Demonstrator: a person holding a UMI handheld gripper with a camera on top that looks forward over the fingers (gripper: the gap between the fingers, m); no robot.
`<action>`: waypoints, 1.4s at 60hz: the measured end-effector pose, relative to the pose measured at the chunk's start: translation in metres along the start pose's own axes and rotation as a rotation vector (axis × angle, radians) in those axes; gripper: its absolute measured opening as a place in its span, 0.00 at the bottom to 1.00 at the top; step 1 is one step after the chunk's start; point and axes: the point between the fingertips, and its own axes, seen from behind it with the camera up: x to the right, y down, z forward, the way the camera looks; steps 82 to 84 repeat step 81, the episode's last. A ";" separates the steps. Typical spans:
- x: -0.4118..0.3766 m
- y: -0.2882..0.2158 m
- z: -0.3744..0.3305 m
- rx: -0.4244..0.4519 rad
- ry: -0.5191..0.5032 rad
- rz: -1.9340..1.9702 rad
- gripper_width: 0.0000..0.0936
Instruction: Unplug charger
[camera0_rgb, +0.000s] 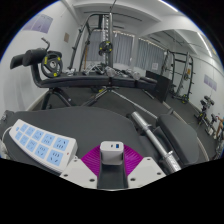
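A small white charger (110, 153) with a blue port on its face sits between my fingers, held clear of the power strip. Both magenta pads (93, 160) press against its sides. My gripper (111, 160) is shut on it. A white power strip (38, 142) with several light-blue sockets lies on the dark surface (100, 115) to the left of my fingers. No cable on the charger shows.
A grey metal bar (152, 135) lies on the dark surface to the right of my fingers. Beyond stand gym machines: a black rack (105, 45), a seat with a yellow-rimmed wheel (50, 66) at the left, and more frames (180, 75) at the right.
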 end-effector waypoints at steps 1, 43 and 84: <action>0.001 -0.001 0.000 -0.006 0.003 -0.001 0.33; -0.008 -0.055 -0.267 0.071 0.006 0.054 0.92; -0.085 -0.026 -0.453 0.118 -0.087 0.002 0.91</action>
